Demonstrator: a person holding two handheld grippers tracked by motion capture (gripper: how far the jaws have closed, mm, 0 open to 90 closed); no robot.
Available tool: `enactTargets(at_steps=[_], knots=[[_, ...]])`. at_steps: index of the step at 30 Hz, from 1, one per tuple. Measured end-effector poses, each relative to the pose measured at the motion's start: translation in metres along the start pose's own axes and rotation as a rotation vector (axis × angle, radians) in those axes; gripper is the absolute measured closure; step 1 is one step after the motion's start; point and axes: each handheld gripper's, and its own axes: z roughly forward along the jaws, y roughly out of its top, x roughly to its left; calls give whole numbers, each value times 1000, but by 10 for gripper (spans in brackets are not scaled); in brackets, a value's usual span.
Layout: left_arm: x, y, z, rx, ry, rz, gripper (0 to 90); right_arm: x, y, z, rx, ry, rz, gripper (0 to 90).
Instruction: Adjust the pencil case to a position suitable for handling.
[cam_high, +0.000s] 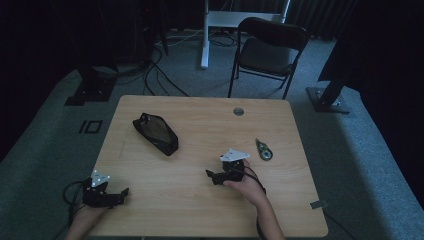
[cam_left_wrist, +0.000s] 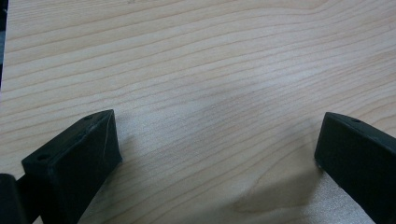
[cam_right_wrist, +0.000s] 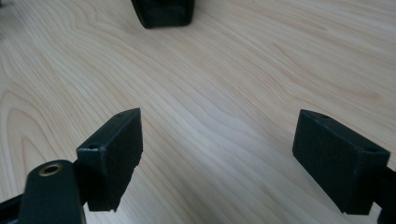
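Both grippers rest low near the table's (cam_high: 200, 107) front edge, jaws spread with nothing between them. Left gripper (cam_high: 121, 193) sits at the front-left corner; right gripper (cam_high: 209, 175) lies front of centre, aimed at the pouch (cam_high: 155, 133), which lies well apart toward the back-left. The cutter (cam_high: 263, 149) lies near the right edge. Judged a ready stance before reaching
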Motion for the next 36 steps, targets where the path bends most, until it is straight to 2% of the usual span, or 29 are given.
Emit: enactTargets(at_steps=[16, 27, 33, 36], knots=[[0, 0, 0, 2, 0, 0, 0, 20, 30, 31, -38, 28, -45, 157], [0, 0, 0, 2, 0, 0, 0, 33, 42, 54, -44, 52, -36, 157], [0, 0, 0, 2, 0, 0, 0, 34, 46, 64, -61, 58, -19, 157], [0, 0, 0, 2, 0, 0, 0, 36, 48, 70, -55, 57, -28, 157]])
